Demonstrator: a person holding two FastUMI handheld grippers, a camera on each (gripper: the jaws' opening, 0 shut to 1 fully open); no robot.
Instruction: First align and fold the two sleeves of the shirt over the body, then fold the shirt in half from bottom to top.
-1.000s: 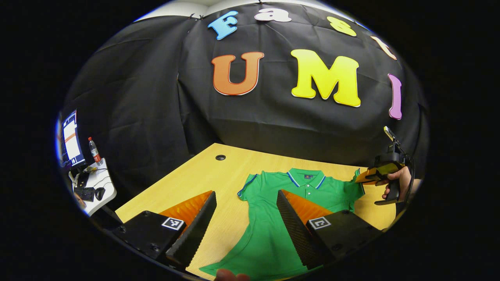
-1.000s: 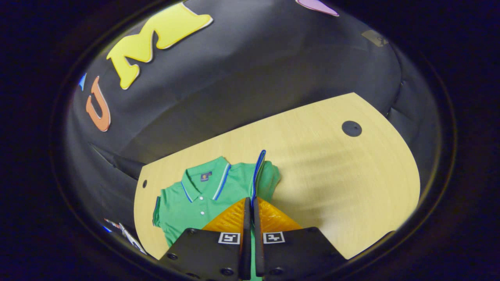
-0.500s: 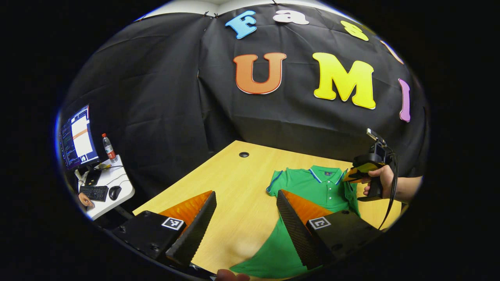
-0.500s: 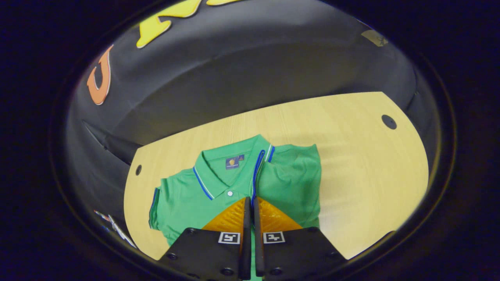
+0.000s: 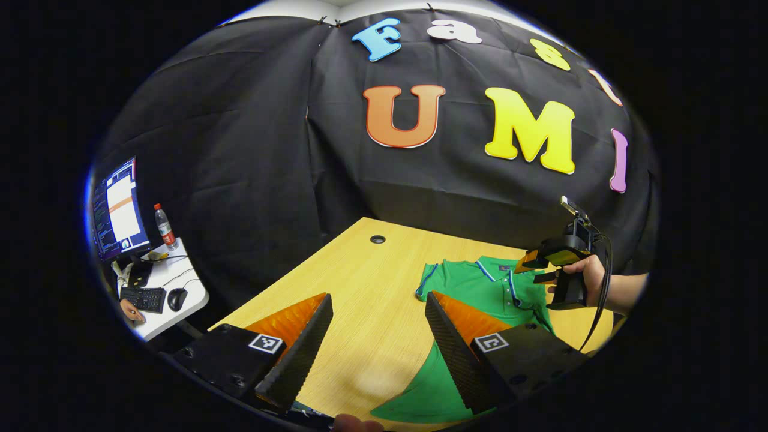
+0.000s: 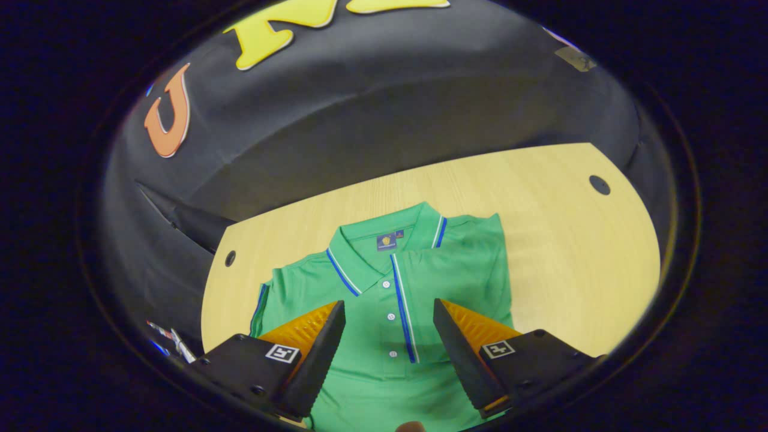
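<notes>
Right gripper view: a wooden table (image 6: 540,228) holds a green shirt (image 6: 384,360), collar toward the booth wall. One sleeve (image 6: 456,270) lies folded over the chest, its striped cuff beside the buttons; the other sleeve (image 6: 270,300) lies flat, pointing outward. The right gripper (image 6: 389,336) hovers above the chest, fingers wide apart, holding nothing. In the left gripper view, the left gripper (image 5: 378,336) hangs over bare table near the hem, fingers wide, empty. The shirt looks light, soft and floppy (likely to sag), so the flat sleeve is best pinched at its cuff.
</notes>
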